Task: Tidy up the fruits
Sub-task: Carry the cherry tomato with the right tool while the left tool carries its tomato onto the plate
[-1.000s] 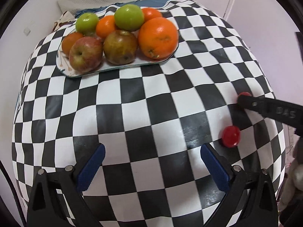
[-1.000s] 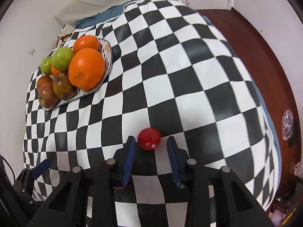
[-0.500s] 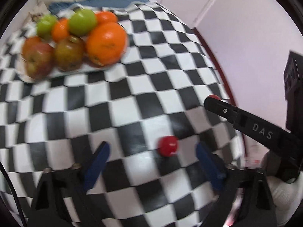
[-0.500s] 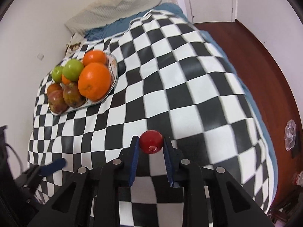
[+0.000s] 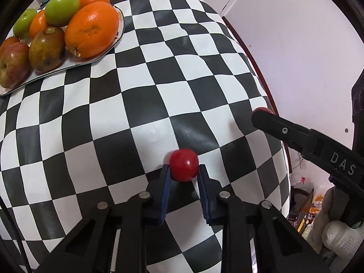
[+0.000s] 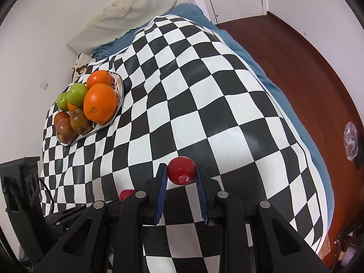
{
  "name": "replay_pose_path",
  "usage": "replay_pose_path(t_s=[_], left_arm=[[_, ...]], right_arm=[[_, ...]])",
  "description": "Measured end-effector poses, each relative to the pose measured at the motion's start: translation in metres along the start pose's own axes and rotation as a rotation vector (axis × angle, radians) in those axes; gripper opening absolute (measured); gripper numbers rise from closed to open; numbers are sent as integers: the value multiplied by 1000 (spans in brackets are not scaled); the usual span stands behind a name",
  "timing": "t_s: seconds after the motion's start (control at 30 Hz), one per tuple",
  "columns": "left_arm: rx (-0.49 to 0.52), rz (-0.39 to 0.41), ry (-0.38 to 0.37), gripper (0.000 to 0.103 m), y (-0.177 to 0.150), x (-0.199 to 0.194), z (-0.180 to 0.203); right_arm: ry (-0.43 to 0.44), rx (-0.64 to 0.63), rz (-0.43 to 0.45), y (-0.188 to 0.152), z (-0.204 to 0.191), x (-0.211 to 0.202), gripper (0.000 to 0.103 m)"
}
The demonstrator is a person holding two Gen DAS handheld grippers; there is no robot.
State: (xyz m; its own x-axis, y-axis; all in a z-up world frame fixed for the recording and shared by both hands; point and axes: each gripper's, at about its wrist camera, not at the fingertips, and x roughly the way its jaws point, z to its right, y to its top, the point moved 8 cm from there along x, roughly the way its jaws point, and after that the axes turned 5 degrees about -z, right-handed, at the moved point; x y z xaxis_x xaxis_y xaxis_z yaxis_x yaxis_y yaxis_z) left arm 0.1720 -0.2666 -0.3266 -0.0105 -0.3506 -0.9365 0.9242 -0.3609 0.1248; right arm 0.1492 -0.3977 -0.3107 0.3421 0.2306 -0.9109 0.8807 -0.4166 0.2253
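Observation:
My left gripper [image 5: 183,169] is shut on a small red fruit [image 5: 183,168] low over the checkered cloth [image 5: 136,104]. My right gripper [image 6: 181,170] is shut on a second small red fruit [image 6: 181,170] and holds it above the cloth; in the left wrist view it shows at the right [image 5: 261,113] with that fruit peeking past its tip [image 5: 262,109]. The left gripper's fruit also shows in the right wrist view [image 6: 125,194]. A white plate [image 5: 118,30] at the far left holds oranges, green apples and reddish apples; it also shows in the right wrist view [image 6: 120,84].
The checkered cloth covers a bed with a blue sheet [image 6: 264,72] and a pillow [image 6: 136,9] at its head. Wooden floor [image 6: 307,68] lies to the right, with a crumpled plastic bag [image 6: 351,141] on it. White walls stand left and behind.
My left gripper has moved right and closed on the loose red fruit. My right gripper has closed on its red fruit and lifted it off the cloth.

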Motion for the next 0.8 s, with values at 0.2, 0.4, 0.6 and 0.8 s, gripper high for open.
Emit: replay_pose_path(t_s=[0.2, 0.4, 0.6, 0.8], left_arm=[[-8, 14, -1, 20, -4, -9, -9], [-34, 57, -23, 20, -1, -37, -21], [-92, 133, -41, 20, 9, -81, -46], [-175, 212, -38, 20, 18, -128, -93]], right_arm=[[12, 1, 5, -1, -2, -2, 27], [44, -12, 24, 5, -13, -12, 27], [107, -44, 33, 12, -44, -19, 27], [192, -108, 4, 18, -97, -11, 27]])
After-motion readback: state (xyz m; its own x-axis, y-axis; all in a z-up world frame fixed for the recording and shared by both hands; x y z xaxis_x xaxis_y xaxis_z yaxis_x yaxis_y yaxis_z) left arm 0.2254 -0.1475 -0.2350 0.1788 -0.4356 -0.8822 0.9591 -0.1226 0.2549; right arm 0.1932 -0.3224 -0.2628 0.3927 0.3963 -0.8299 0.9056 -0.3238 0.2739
